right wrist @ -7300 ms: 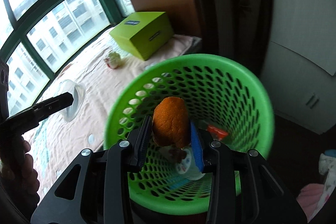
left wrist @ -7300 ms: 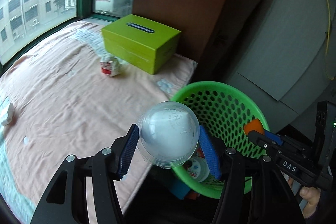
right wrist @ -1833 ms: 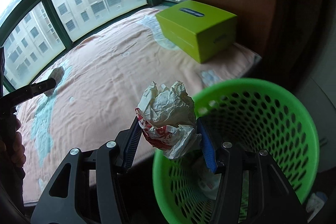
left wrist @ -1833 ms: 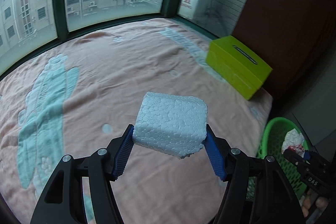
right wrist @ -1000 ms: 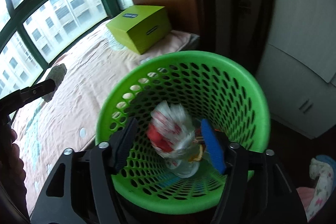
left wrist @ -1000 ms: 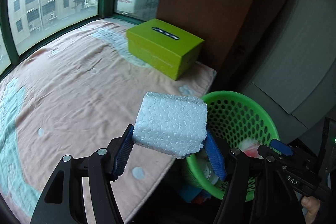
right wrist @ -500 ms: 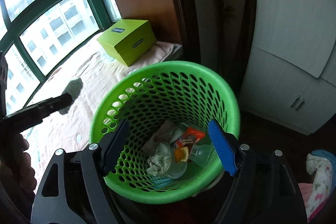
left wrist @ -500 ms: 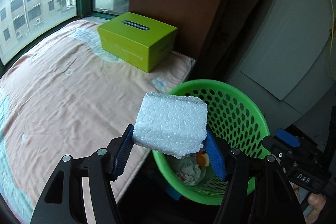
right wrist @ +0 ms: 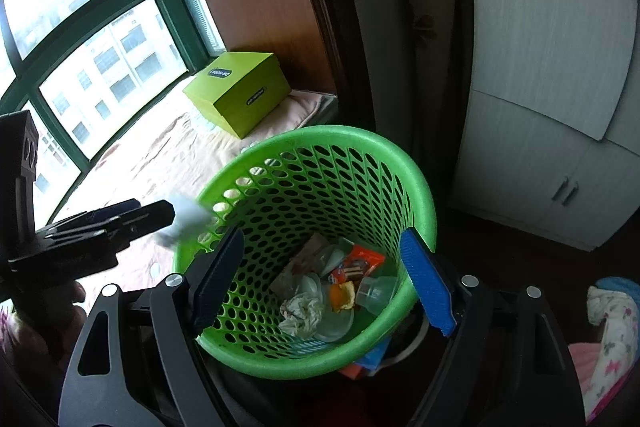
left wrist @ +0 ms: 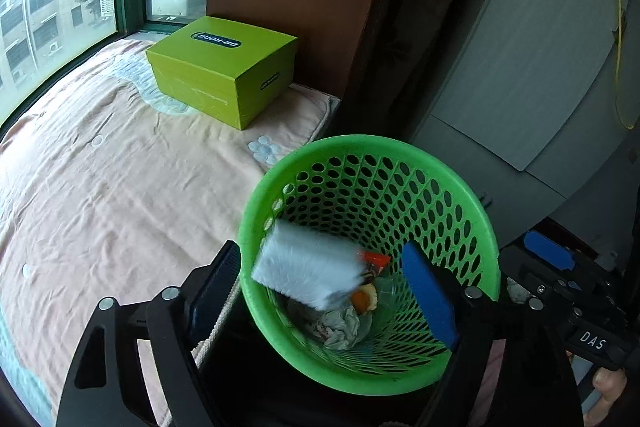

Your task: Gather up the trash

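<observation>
Left gripper (left wrist: pixel 320 291): jaws opening over the bin; the foam block (left wrist: pixel 306 275), clamped between the pads a moment ago, now sits blurred between them with neither pad on it (it looks to be dropping).
Right gripper (right wrist: pixel 320 279): jaws opening too, wide apart and empty; the crumpled wrapper it carried a second ago is gone from the pads.
Foam block: just inside the near rim in the left view; in the right view a pale smear at the left gripper's tip beside the rim.
Bin (left wrist: pixel 486 227): green, perforated, beside the bed edge; holds paper wad (right wrist: pixel 302 311), orange packet (right wrist: pixel 356 263), clear cups.
Bed (left wrist: pixel 120 179): pink sheet with only a green box (left wrist: pixel 224 67) in sight.
Meaning: both loads look delivered; judging by the bare sheet, little or no trash remains within view.
Risk: the block is close to the rim and could clip it.
</observation>
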Demonstrator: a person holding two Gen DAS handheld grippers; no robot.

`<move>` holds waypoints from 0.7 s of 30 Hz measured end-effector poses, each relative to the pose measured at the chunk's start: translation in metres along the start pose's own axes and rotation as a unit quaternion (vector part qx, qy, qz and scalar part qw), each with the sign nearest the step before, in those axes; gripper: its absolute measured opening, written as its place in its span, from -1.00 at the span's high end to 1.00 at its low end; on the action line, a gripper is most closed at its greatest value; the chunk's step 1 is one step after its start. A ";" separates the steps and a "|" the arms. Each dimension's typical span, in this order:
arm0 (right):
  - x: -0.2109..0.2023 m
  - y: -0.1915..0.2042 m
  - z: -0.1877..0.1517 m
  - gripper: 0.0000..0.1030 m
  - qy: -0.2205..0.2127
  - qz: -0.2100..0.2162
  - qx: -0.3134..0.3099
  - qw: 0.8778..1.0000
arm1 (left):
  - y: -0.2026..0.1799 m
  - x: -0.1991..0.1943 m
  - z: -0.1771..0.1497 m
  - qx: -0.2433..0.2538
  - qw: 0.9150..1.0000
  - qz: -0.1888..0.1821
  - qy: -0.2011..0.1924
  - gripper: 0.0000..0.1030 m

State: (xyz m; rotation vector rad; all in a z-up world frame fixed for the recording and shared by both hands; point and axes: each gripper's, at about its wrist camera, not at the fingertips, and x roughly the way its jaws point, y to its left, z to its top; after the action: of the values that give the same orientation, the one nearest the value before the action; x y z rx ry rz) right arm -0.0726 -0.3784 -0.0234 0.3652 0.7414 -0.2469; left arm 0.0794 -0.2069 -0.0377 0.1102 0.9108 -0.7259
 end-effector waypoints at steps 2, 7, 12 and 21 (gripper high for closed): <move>0.000 0.000 0.000 -0.55 0.000 0.002 0.001 1.000 | -0.001 -0.001 0.000 0.003 1.000 0.001 0.000 -0.55; -0.001 0.004 0.000 -0.56 0.002 0.008 -0.004 1.000 | 0.005 -0.009 -0.001 -0.003 1.000 0.008 -0.007 -0.66; 0.000 0.014 0.000 -0.69 0.002 0.015 -0.013 1.000 | 0.019 -0.023 -0.003 -0.016 0.999 0.024 -0.018 -0.72; 0.004 0.049 0.003 -0.79 0.008 0.040 -0.052 0.998 | 0.058 -0.055 -0.007 -0.050 0.995 0.075 -0.044 -0.83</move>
State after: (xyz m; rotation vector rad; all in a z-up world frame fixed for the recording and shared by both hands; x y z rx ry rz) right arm -0.0508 -0.3349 -0.0130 0.2983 0.7507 -0.1306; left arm 0.0887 -0.1315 -0.0127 0.0575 0.8442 -0.5405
